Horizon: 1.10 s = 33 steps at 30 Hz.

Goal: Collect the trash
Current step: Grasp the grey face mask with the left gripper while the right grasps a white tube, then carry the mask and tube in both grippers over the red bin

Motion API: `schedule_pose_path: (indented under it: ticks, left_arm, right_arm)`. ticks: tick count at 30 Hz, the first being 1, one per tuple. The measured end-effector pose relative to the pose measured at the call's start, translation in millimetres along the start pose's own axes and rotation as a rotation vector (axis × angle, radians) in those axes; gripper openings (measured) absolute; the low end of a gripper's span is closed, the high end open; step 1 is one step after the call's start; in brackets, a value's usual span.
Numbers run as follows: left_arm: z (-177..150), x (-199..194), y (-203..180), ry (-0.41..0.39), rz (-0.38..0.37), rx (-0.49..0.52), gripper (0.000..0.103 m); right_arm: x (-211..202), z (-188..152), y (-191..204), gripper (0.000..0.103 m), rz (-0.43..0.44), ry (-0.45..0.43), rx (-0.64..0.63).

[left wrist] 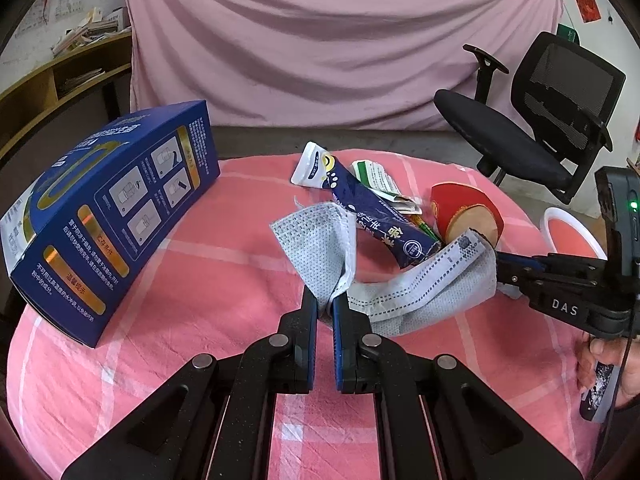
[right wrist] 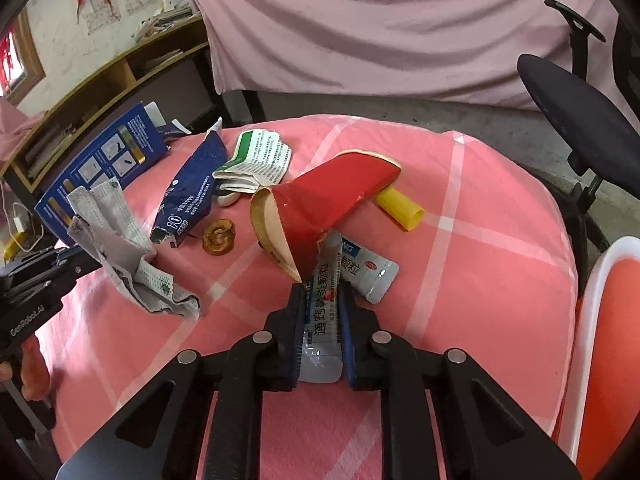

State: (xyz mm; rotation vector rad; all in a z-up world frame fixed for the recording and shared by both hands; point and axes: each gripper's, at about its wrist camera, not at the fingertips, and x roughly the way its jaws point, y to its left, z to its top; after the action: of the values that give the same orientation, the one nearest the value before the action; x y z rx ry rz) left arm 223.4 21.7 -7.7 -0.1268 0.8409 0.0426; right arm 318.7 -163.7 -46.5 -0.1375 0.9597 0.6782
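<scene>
While both claws are gripping trash, the bin is waiting at the right claw's 3 o'clock

Right gripper (right wrist: 320, 300) is pinching a white sachet (right wrist: 323, 312), its long axis running 6 to 12 under the red paper cup (right wrist: 332, 196); left gripper (left wrist: 325, 306) is clamping shut on the grey face mask (left wrist: 400, 284). White-rimmed bin (right wrist: 596, 320) is sitting nearer the right hand

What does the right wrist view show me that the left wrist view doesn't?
Only the right wrist view: a white sachet between the right gripper fingers, a yellow tube and a small brown ring. Only the left wrist view: the left gripper fingers shut on the grey mask. Both: the mask, the dark blue wrapper, the red paper cup, the blue box and the pink cloth.
</scene>
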Motion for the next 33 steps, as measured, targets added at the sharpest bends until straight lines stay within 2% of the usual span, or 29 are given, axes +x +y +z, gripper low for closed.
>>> schedule_pose_path:
  ticks: [4, 9, 15, 19, 25, 30, 33]
  left_arm:
    - [0.1, -4.6, -3.3, -0.026, -0.003, 0.019, 0.005]
    - [-2.0, -14.3, -15.1, -0.070, -0.010, 0.046, 0.005]
    - [4.5, -35.6, -44.2, -0.191, -0.018, 0.092, 0.005]
    - [16.1, -55.9, -71.0, -0.306, -0.038, 0.122, 0.005]
    - [33.1, -81.1, -127.0, -0.478, -0.122, 0.195, 0.005]
    - [38.1, -90.2, -185.6, -0.600, -0.227, 0.281, 0.005]
    - [38.3, -85.1, -220.0, -0.626, -0.291, 0.330, 0.005]
  right_arm:
    - [-11.6, -5.0, 4.9, 0.013, -0.030, -0.025, -0.027]
    - [-39.5, -16.8, 5.1, 0.013, -0.062, -0.108, -0.028]
    - [-95.4, -30.7, 5.7, 0.013, -0.067, -0.348, -0.048]
    - [-141.1, -40.5, 6.4, 0.013, -0.138, -0.582, -0.067]
    - [-202.9, -59.4, -11.3, 0.013, -0.287, -0.858, -0.016]
    - [-238.9, -78.3, -34.6, 0.013, -0.415, -1.010, 0.049]
    - [-251.7, -87.5, -52.8, 0.013, -0.492, -1.043, 0.091]
